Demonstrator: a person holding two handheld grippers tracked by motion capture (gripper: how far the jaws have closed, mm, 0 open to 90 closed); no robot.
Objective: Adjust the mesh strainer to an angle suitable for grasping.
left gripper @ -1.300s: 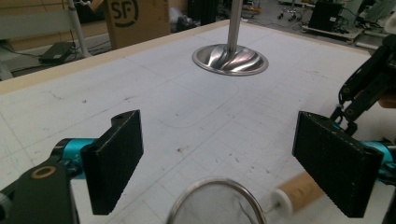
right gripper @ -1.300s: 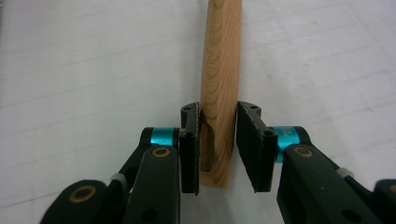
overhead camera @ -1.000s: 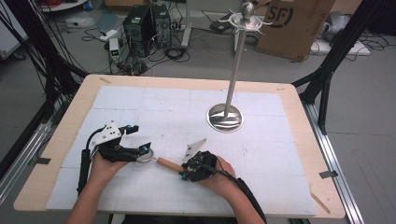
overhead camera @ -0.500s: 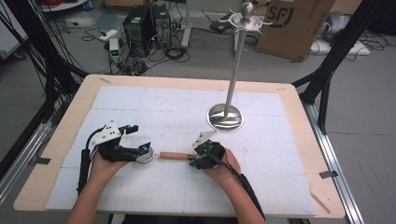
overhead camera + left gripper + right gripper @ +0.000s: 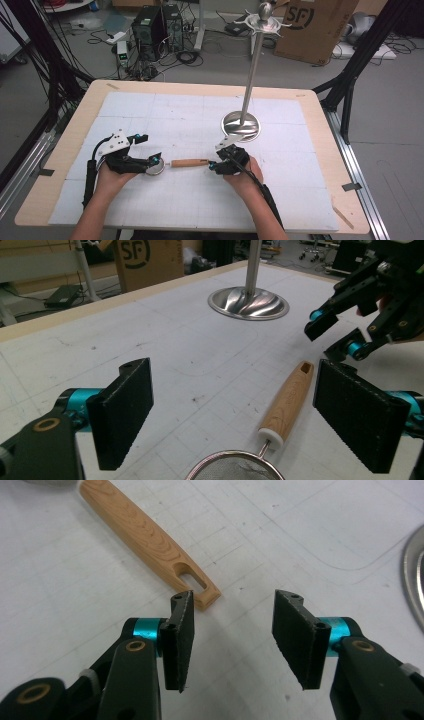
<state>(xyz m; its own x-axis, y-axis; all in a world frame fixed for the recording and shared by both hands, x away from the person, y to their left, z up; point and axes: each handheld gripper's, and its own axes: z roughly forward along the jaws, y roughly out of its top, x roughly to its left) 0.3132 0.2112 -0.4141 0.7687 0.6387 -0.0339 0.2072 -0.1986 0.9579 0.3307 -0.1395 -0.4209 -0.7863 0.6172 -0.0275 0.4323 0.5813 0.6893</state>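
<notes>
A small mesh strainer [image 5: 154,167] with a wooden handle [image 5: 190,162] lies flat on the white mat. My left gripper [image 5: 149,149] stands open over it. In the left gripper view the handle [image 5: 287,402] lies between the wide jaws of the left gripper [image 5: 240,410], close to the right one, and the mesh bowl [image 5: 232,467] sits at the bottom edge. My right gripper [image 5: 216,157] is at the handle's free end; its jaws have just been opening. In the right gripper view the right gripper [image 5: 232,630] holds nothing, and the slotted handle end [image 5: 192,582] lies just beyond its left pad.
A tall metal stand [image 5: 252,65] rises from a round shiny base [image 5: 241,125] just beyond the right gripper; the base's edge [image 5: 415,580] shows at the right. The wooden table edge [image 5: 320,130] frames the mat. Cables, computers and a cardboard box [image 5: 320,25] lie on the floor behind.
The right gripper moved right and slightly away from me, swinging the handle level. Its jaws opened and let go of the handle's end. The left gripper stayed put.
</notes>
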